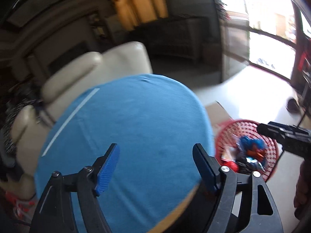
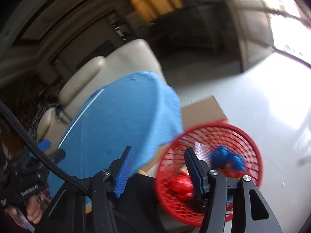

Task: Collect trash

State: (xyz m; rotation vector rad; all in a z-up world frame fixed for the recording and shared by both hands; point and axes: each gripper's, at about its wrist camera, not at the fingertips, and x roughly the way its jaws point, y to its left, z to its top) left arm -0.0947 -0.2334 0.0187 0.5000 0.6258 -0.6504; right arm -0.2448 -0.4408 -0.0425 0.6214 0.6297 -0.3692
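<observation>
A red mesh trash basket [image 2: 250,141] stands on the floor right of a round table with a blue cloth [image 1: 126,120]. The basket also shows in the left wrist view [image 1: 272,145]. Inside lie a crumpled blue wrapper [image 2: 225,156] and a red piece of trash [image 2: 179,187]. My right gripper [image 2: 157,170] is open and empty, just left of and above the basket rim. My left gripper [image 1: 155,167] is open and empty over the blue cloth. No trash shows on the cloth.
A cream leather sofa [image 1: 93,68] stands behind the table. A flat cardboard sheet [image 2: 202,110] lies on the pale floor behind the basket. A bright window [image 1: 272,19] is at the far right. Both views are motion-blurred.
</observation>
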